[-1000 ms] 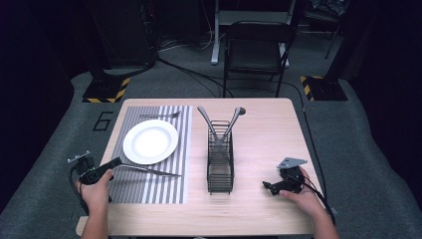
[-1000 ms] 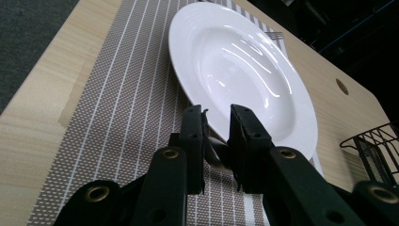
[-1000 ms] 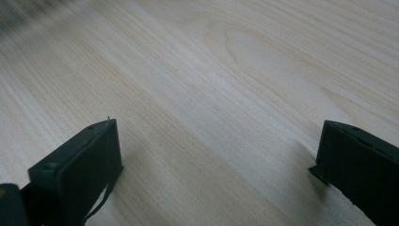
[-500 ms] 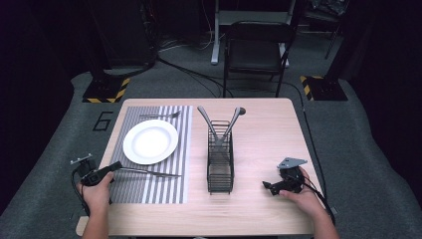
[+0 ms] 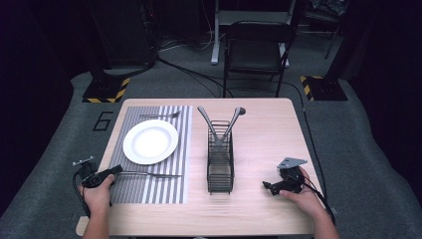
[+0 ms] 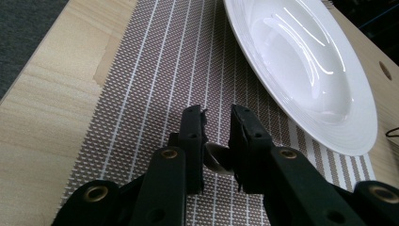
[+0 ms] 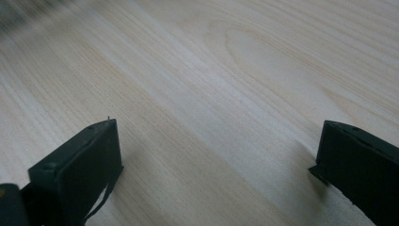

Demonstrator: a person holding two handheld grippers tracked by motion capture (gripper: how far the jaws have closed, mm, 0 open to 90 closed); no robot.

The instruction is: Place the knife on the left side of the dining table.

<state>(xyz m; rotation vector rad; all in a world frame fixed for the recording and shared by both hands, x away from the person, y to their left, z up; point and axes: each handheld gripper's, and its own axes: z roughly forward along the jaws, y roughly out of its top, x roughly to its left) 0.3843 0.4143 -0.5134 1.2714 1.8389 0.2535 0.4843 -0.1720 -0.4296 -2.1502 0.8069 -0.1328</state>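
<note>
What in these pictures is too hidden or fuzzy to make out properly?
- Left gripper view: the metal handle between the jaws is mostly hidden by them, so whether they clamp it is unclear.
- High view: the utensil below the plate is too small to tell knife from fork.
- Right gripper view: the top left corner is blurred.

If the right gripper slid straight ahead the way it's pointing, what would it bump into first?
Most likely the wire rack. In the high view the right gripper points left across bare table toward the rack's lower end. Its own view shows just wood between open jaws, so whether it hits squarely or skims past is hard to judge.
</note>
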